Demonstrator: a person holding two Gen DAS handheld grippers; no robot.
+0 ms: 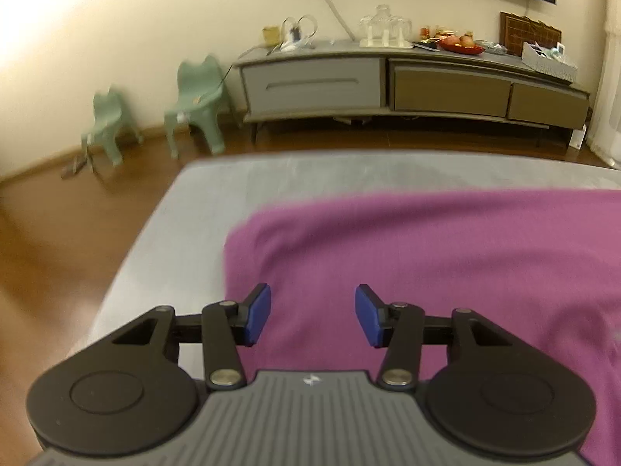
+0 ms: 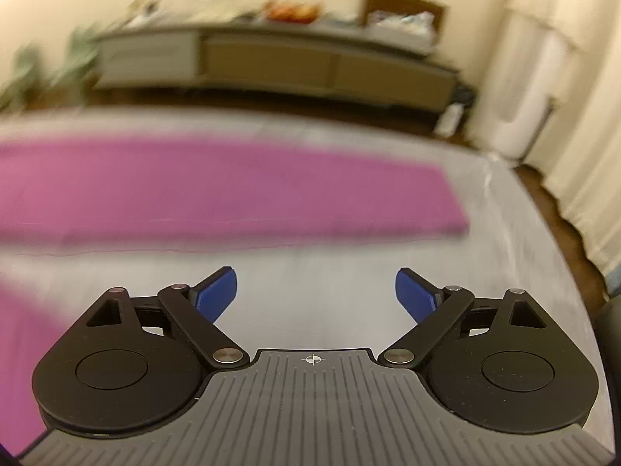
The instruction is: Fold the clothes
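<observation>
Both empty: left gripper (image 1: 313, 313) fingers part-open over the purple garment (image 1: 446, 264); right gripper (image 2: 316, 296) wide above the bed (image 2: 485, 240), probably repositioning.

No text, label, brand or number can be read anywhere.

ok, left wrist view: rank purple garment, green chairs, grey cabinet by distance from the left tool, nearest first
1. Purple garment: directly under the open left tool, on the grey surface.
2. Green chairs: on the floor, upper left.
3. Grey cabinet: against the far wall, slightly beyond the chairs.
</observation>
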